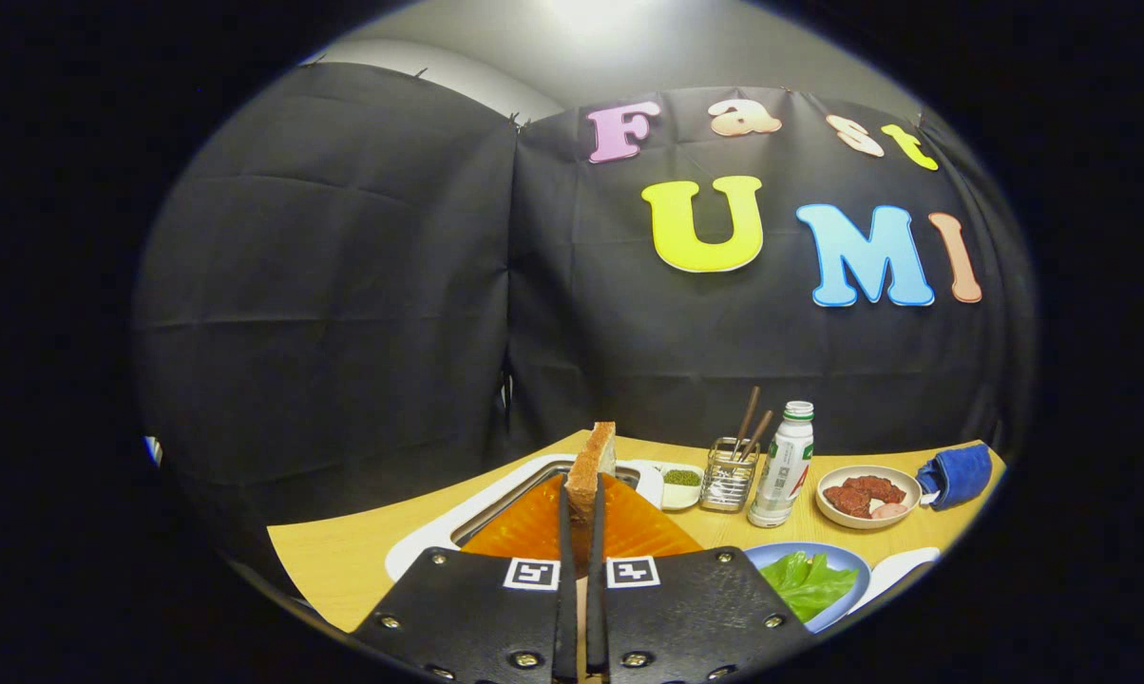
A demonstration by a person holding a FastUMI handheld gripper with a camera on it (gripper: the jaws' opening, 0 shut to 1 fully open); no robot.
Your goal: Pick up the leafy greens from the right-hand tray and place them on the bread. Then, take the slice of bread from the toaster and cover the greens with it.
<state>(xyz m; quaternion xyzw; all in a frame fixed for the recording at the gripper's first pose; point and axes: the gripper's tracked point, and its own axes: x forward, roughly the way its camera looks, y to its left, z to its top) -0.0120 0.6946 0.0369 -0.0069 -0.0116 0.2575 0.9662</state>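
The fingers (581,503) are closed on a slice of bread (593,465), pinching it upright on edge between them, above an orange mat (648,532) that lies in a white tray (420,551) on the desk (344,560). To the right of the fingers, near the front edge of the desk, the leafy greens (805,581) lie on a blue plate (852,560). Beyond it, toward the back edge, stand a small dish of green bits (681,480), a wire holder with sticks (729,475), a bottle (783,465), a bowl of red meat (867,496) and a blue cloth (957,473) at the right corner
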